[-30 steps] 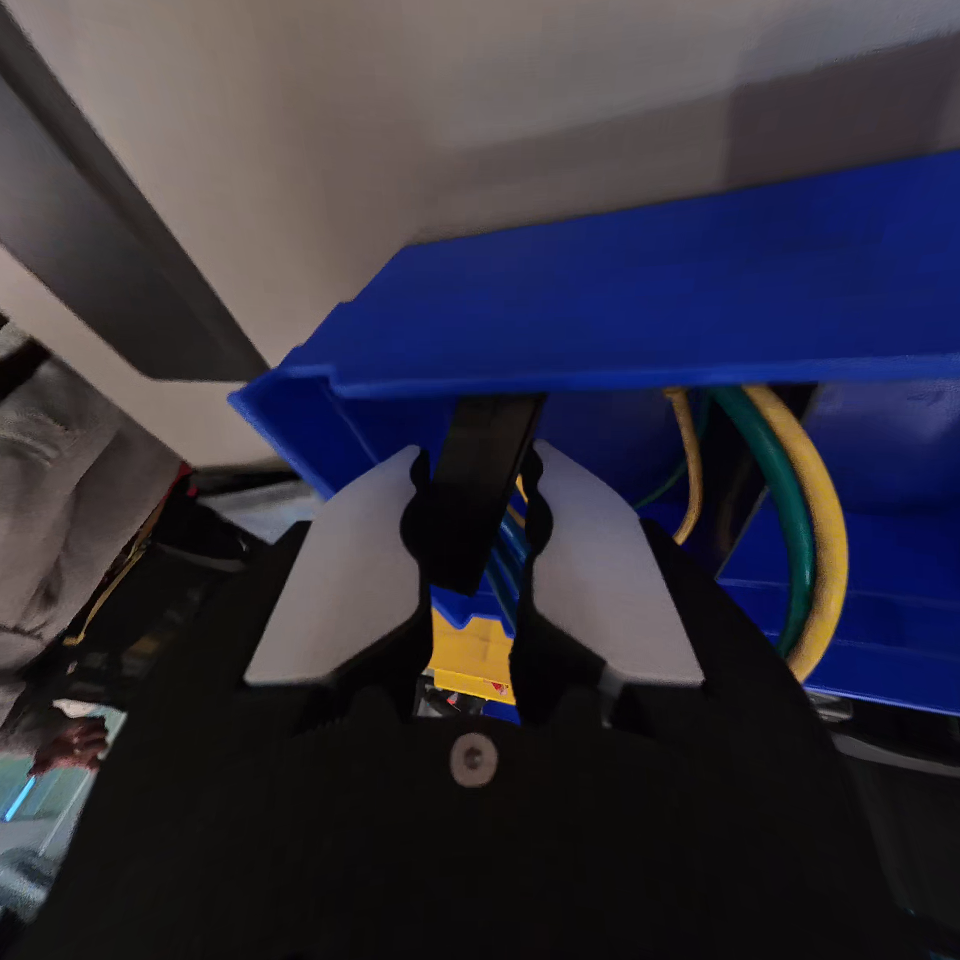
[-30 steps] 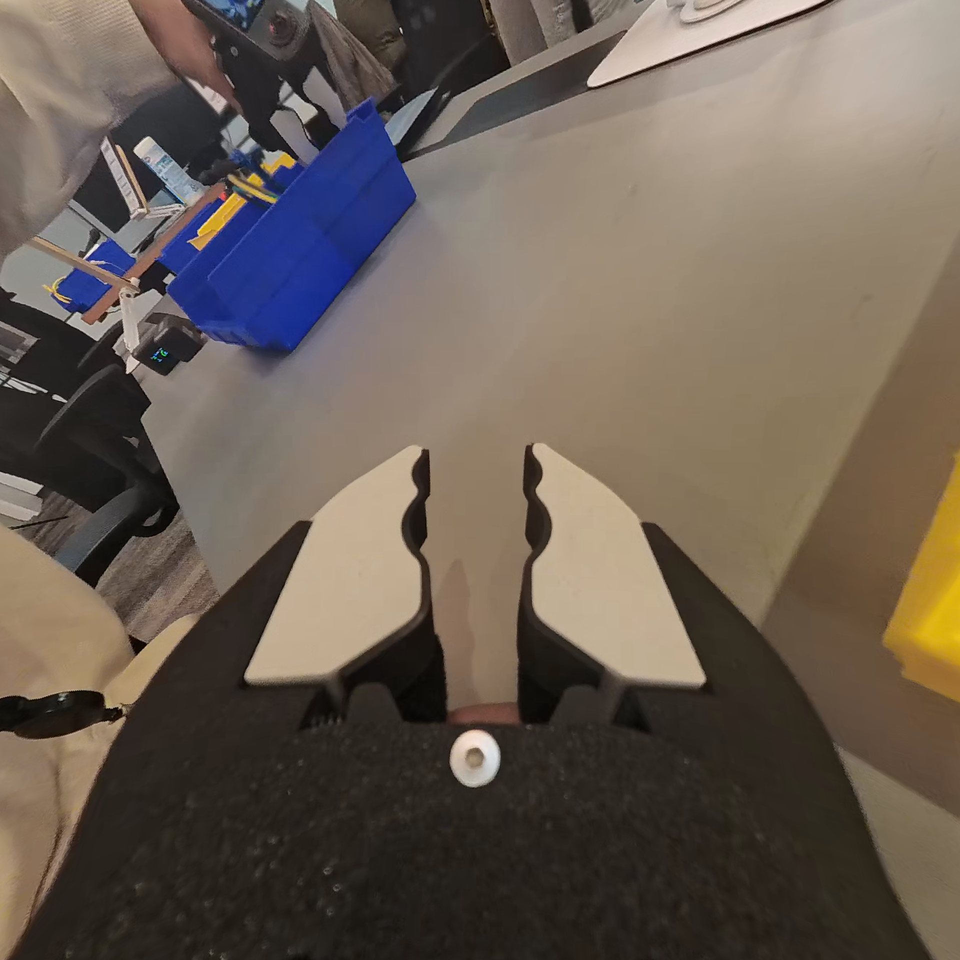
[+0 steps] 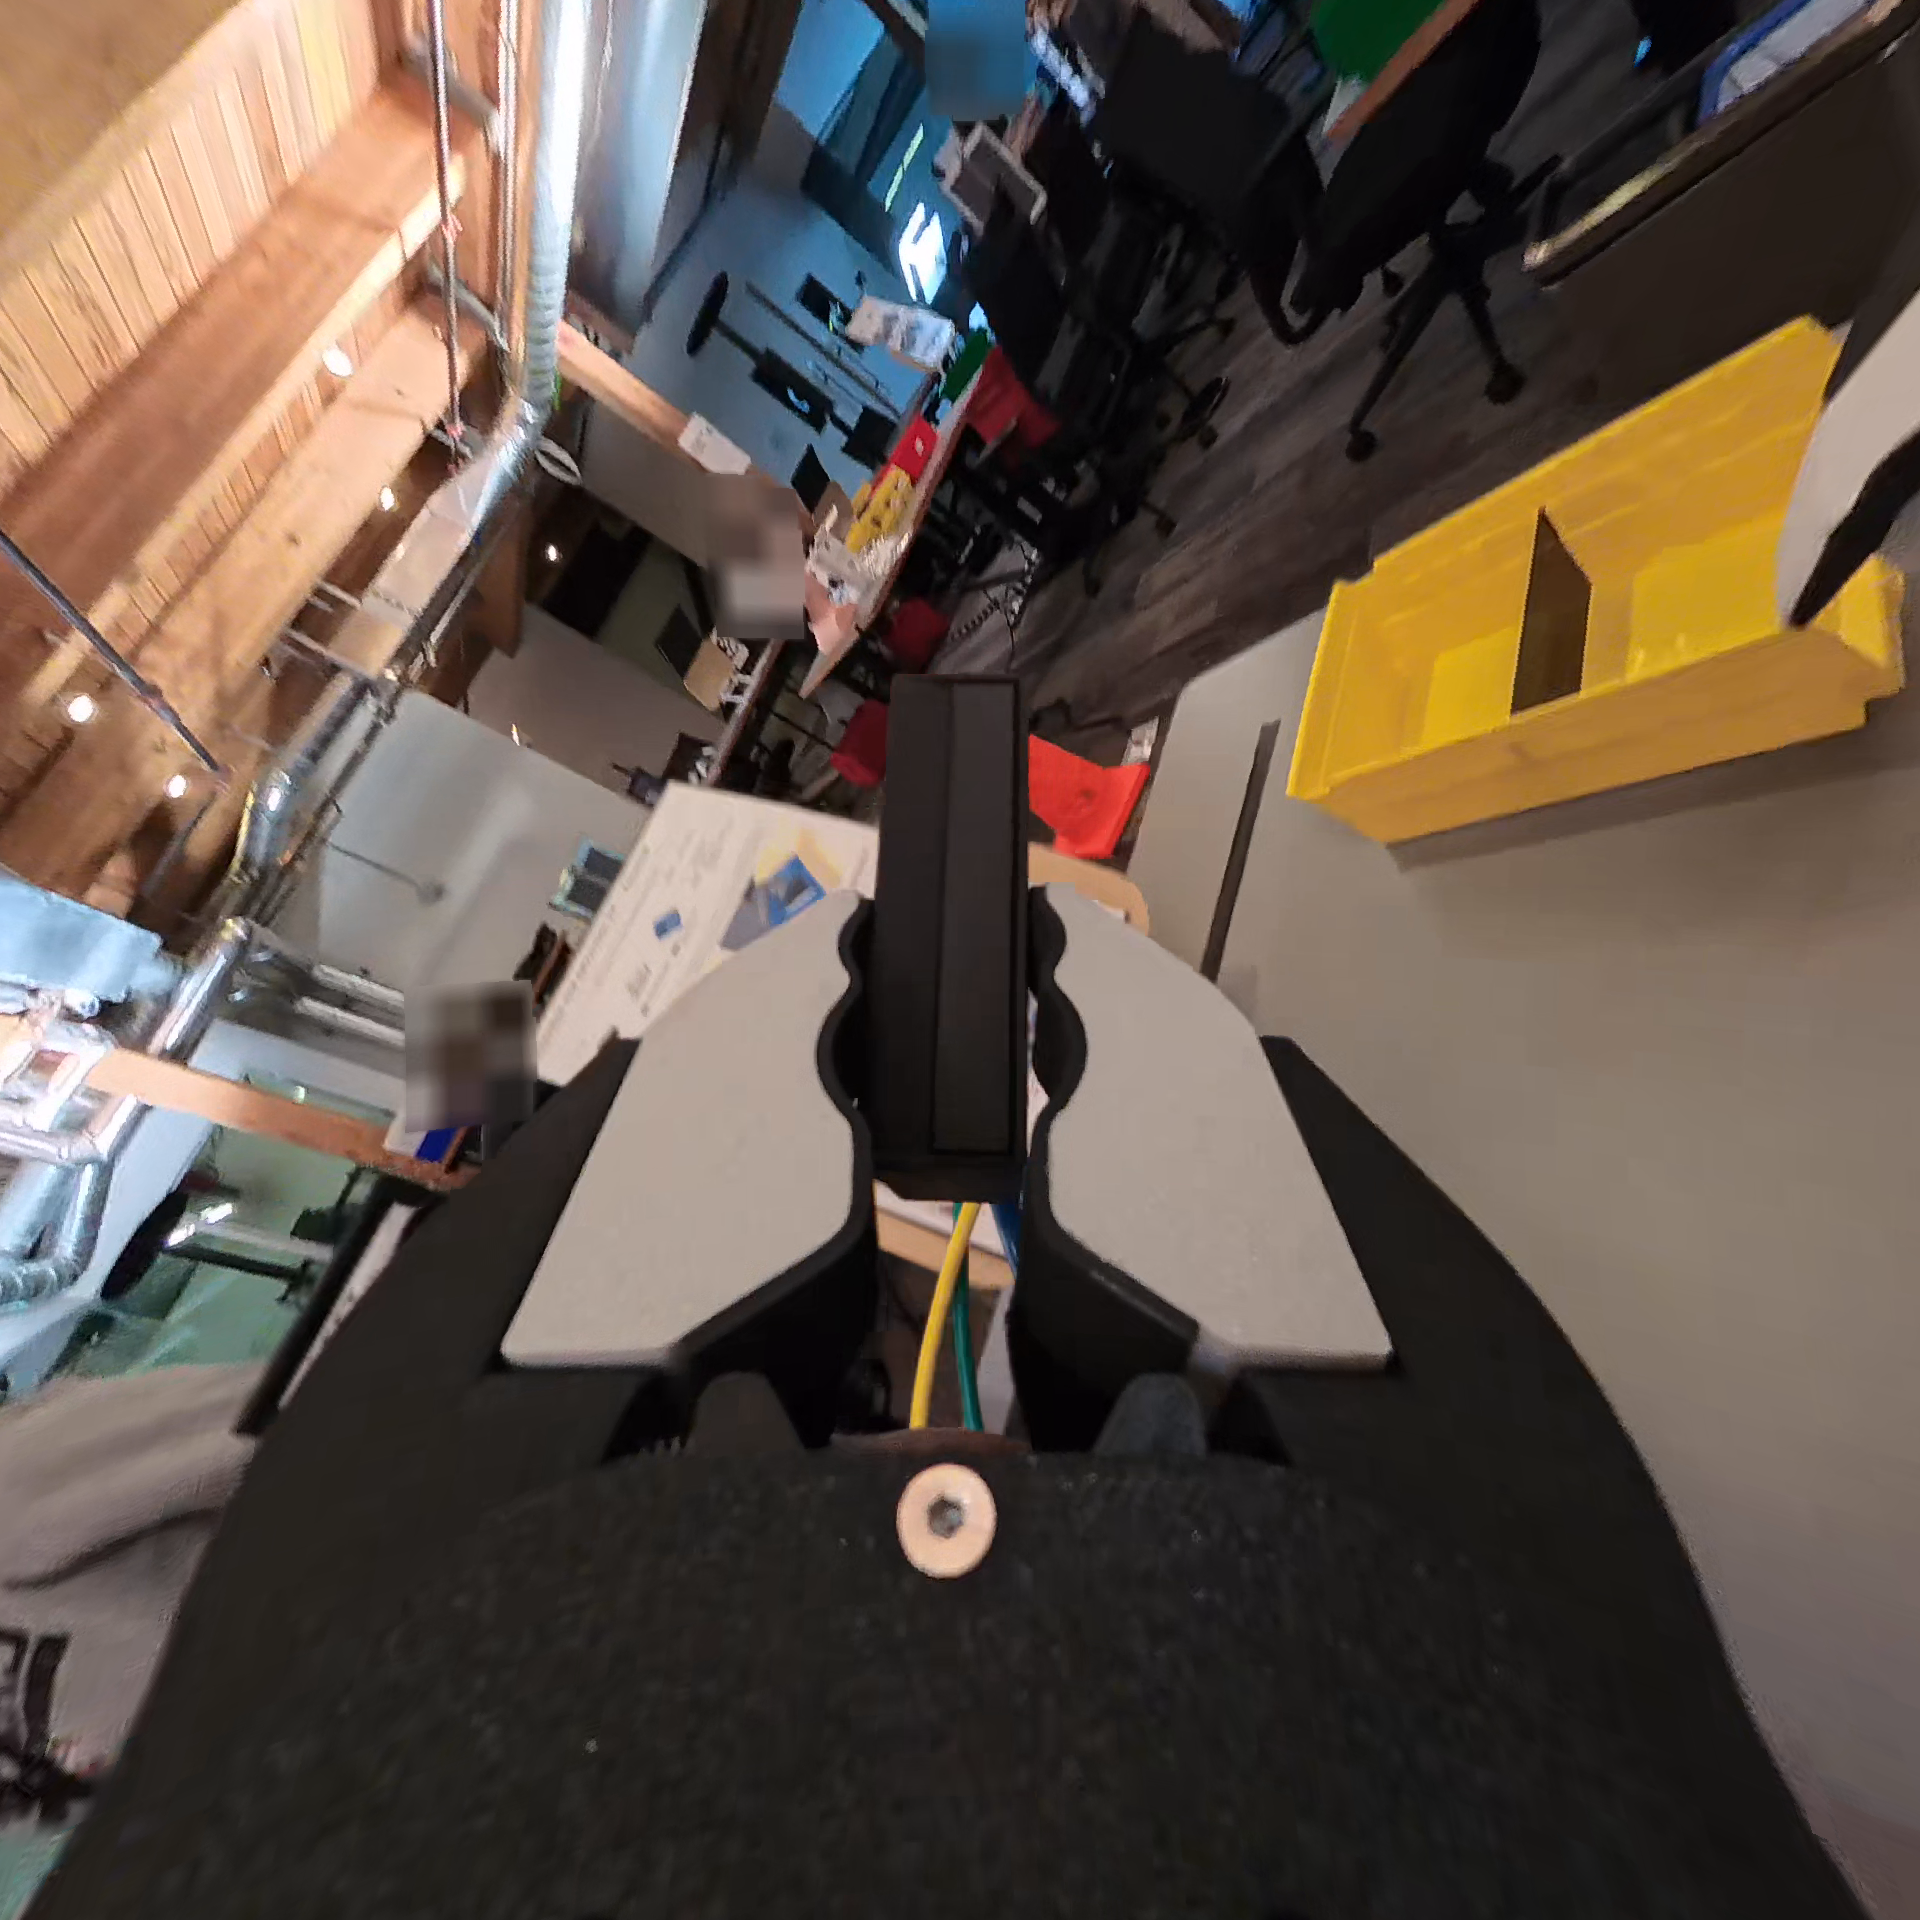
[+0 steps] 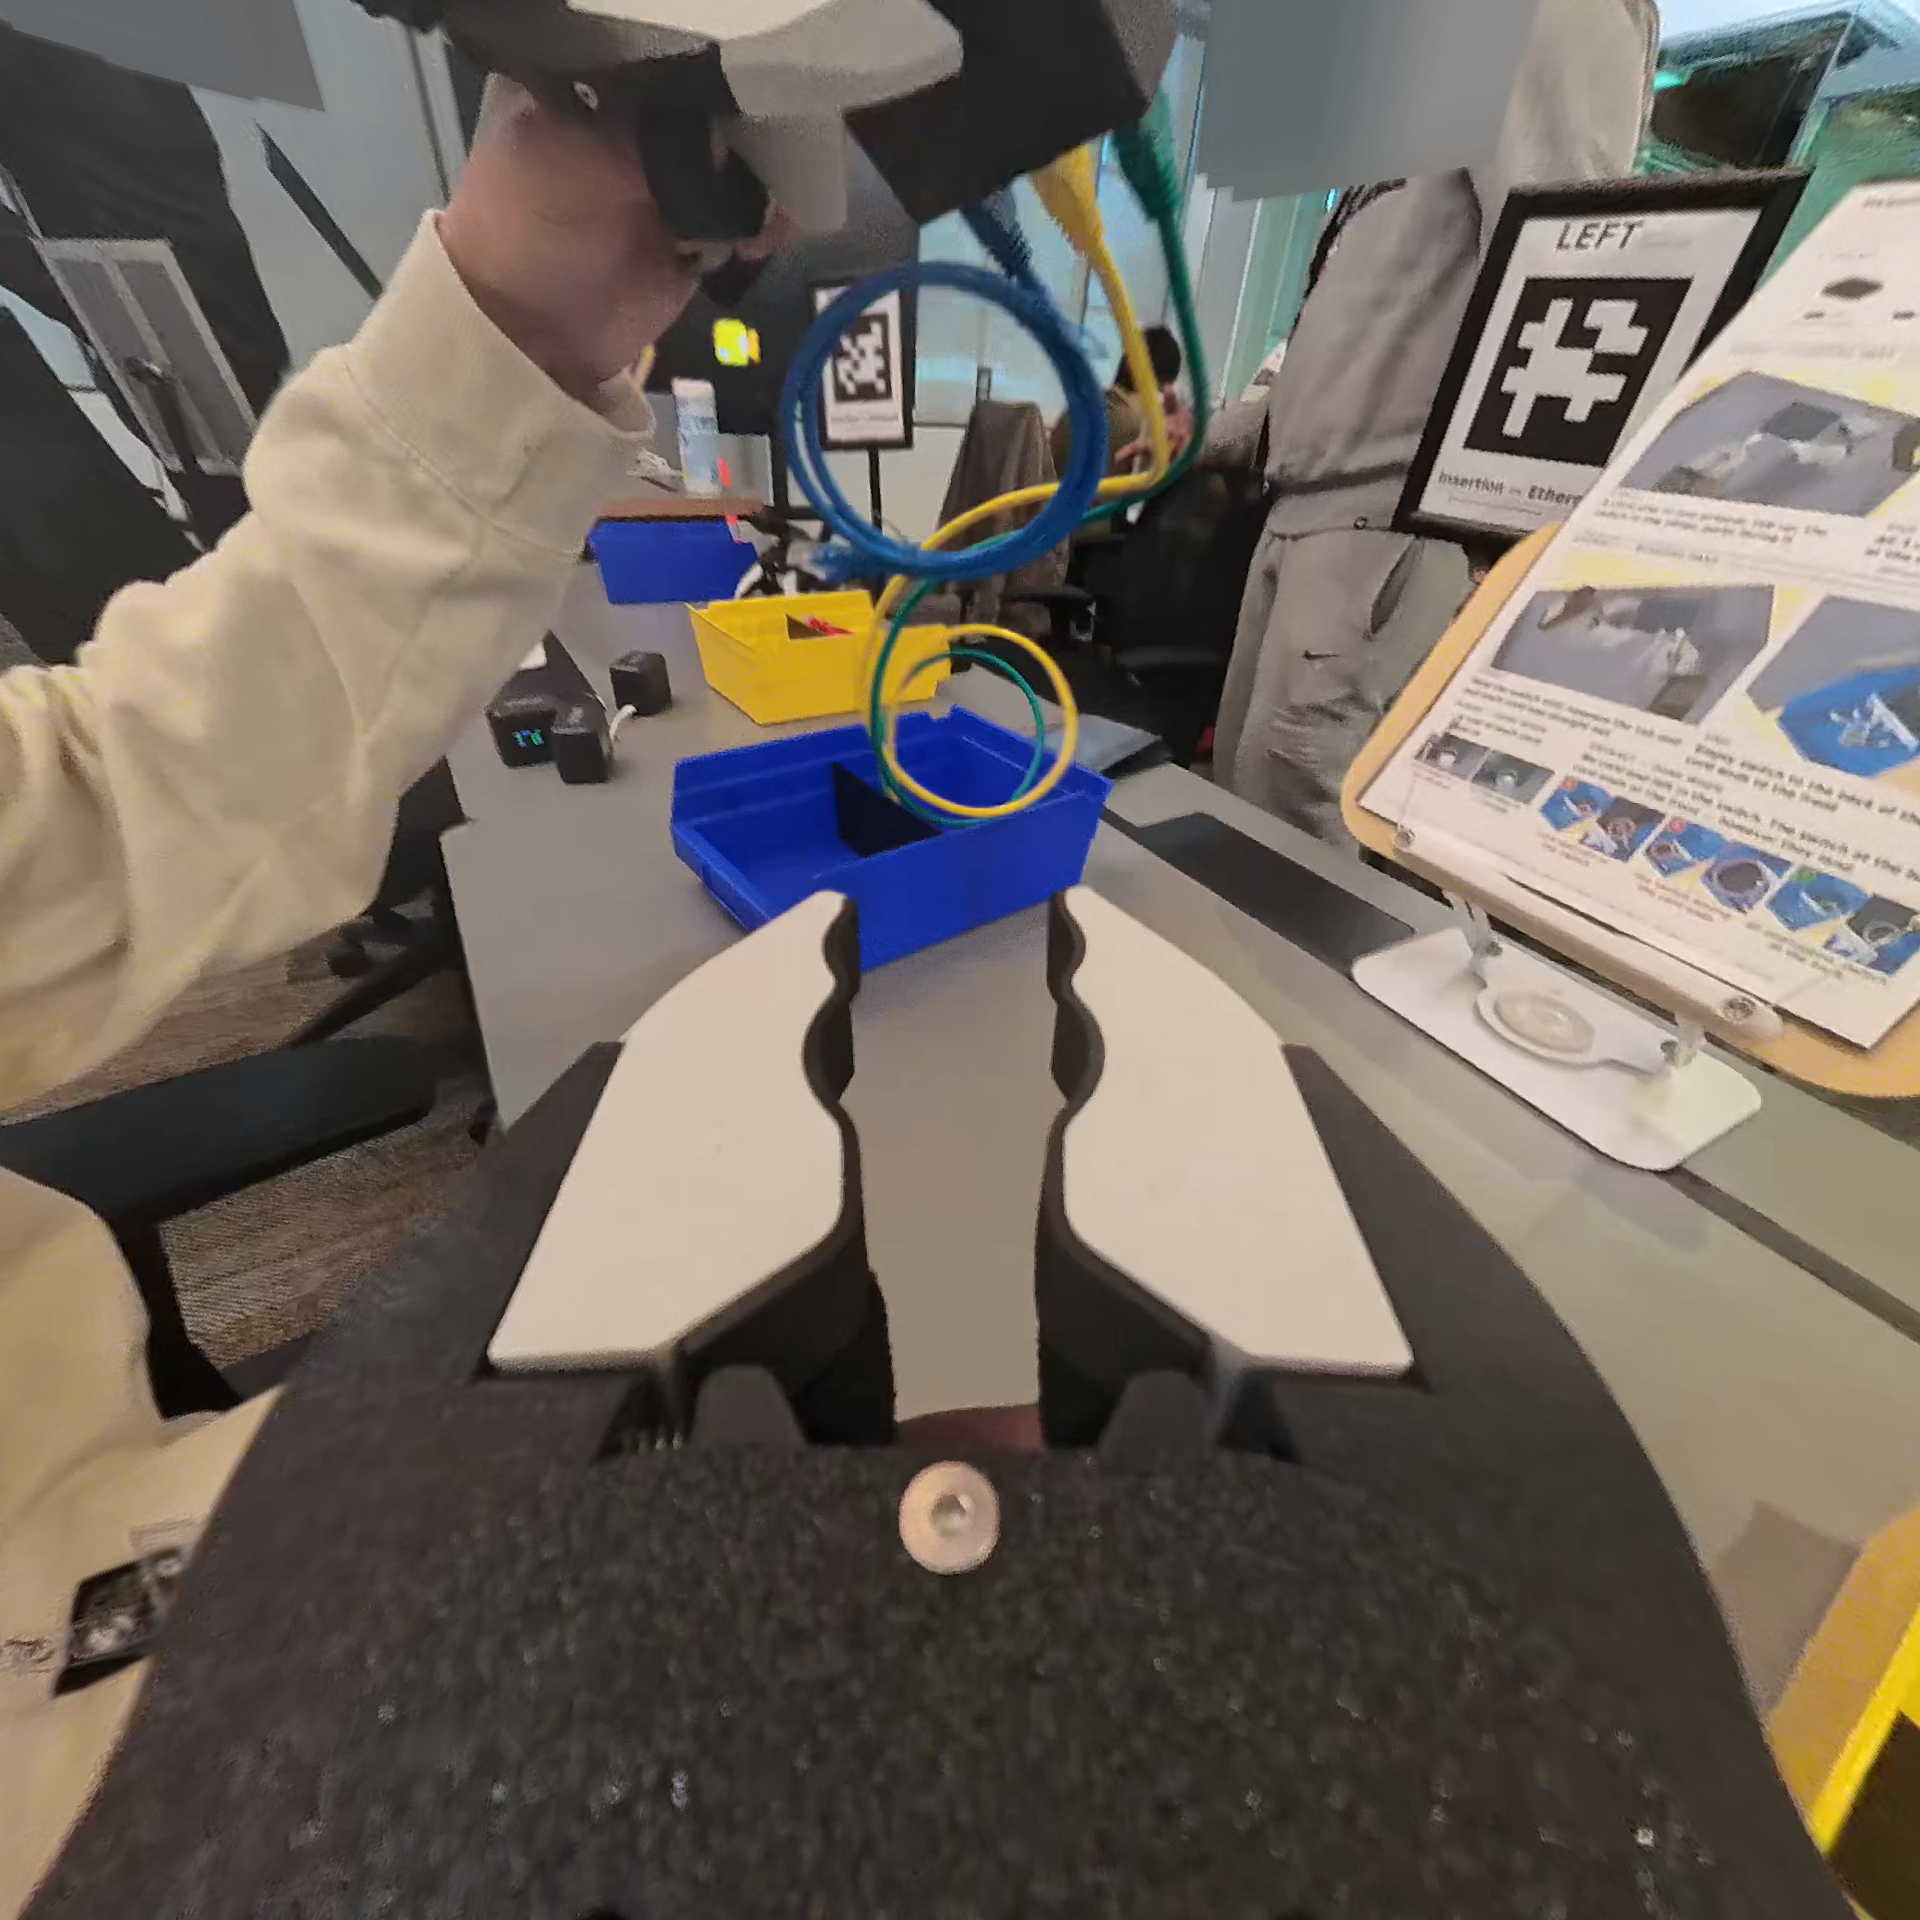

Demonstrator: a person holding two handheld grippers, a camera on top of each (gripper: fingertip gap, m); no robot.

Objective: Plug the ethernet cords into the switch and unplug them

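My left gripper point(image 3: 948, 925) is shut on the black switch point(image 3: 948, 914) and holds it high in the air. The switch also shows at the top of the right wrist view point(image 4: 997, 94). A blue cord point(image 4: 935, 416), a yellow cord point(image 4: 1112, 312) and a green cord point(image 4: 1179, 281) hang from it, plugged in, in loops above the blue bin point(image 4: 790, 852). Yellow and green cords also show between the left fingers point(image 3: 951, 1309). My right gripper point(image 4: 951, 935) is open and empty, low over the grey table point(image 4: 582, 894), short of the blue bin.
A yellow bin point(image 3: 1600, 623) sits on the table to the right in the left wrist view. In the right wrist view, an instruction sheet on a white stand point(image 4: 1558, 1018) is at right; another yellow bin point(image 4: 769, 655) and small black devices point(image 4: 561, 727) lie behind the blue bin.
My left gripper has lifted the switch out of the blue bin, with the cords dangling from it. My right gripper has swung to face the blue bin.
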